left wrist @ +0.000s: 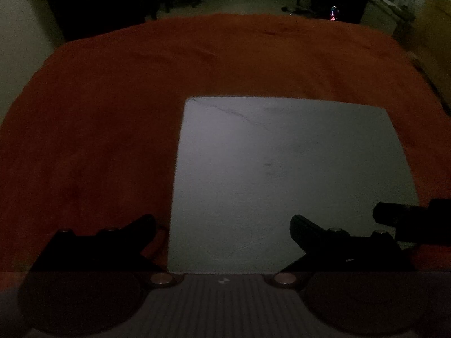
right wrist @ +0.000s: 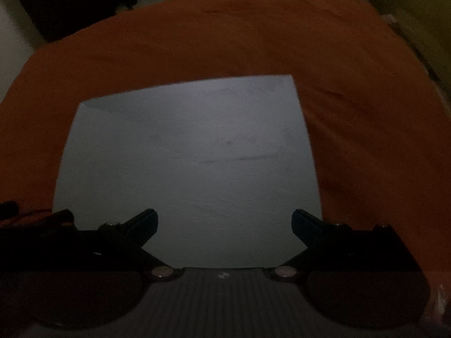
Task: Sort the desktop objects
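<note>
In the left wrist view, the left gripper (left wrist: 222,226) hangs low over the near edge of a pale grey mat (left wrist: 287,174), its jaws spread wide with nothing between them. The mat lies flat on an orange cloth (left wrist: 112,118) that covers the table. At the right edge, part of the right gripper (left wrist: 408,222) shows as a dark shape over the mat's near right corner. The room is dim.

In the right wrist view, the right gripper (right wrist: 224,225) sits above the same grey mat (right wrist: 191,152), jaws wide apart and holding nothing. The orange cloth (right wrist: 352,118) surrounds the mat. No desktop objects to sort are visible in either view.
</note>
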The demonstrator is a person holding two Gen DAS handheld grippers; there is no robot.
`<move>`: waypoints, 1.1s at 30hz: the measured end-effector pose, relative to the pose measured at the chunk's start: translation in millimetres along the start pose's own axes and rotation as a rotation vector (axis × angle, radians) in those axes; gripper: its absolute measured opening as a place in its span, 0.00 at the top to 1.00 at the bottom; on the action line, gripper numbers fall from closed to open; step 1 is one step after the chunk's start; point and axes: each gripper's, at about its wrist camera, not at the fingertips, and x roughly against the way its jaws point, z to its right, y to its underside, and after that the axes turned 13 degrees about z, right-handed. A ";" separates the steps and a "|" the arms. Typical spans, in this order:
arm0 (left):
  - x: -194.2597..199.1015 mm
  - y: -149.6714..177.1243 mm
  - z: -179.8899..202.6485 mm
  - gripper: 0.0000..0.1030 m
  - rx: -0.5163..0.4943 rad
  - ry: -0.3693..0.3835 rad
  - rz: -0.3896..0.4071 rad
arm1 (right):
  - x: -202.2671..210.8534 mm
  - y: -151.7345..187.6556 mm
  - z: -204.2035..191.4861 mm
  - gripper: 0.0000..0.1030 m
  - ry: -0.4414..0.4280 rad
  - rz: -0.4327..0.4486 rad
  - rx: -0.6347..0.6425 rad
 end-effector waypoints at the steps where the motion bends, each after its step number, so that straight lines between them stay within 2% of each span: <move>1: -0.6 1.3 -1.0 0.00 -0.003 0.003 -0.008 | 0.0 1.1 2.0 0.00 0.001 -0.002 -0.003; 23: -11.8 -10.0 1.1 0.00 -0.032 0.021 -0.022 | 1.0 2.9 7.5 0.00 -0.009 -0.008 0.009; 33: -12.0 -4.1 -4.0 0.00 -0.024 0.046 -0.006 | -2.1 5.7 4.8 0.00 -0.014 0.006 0.023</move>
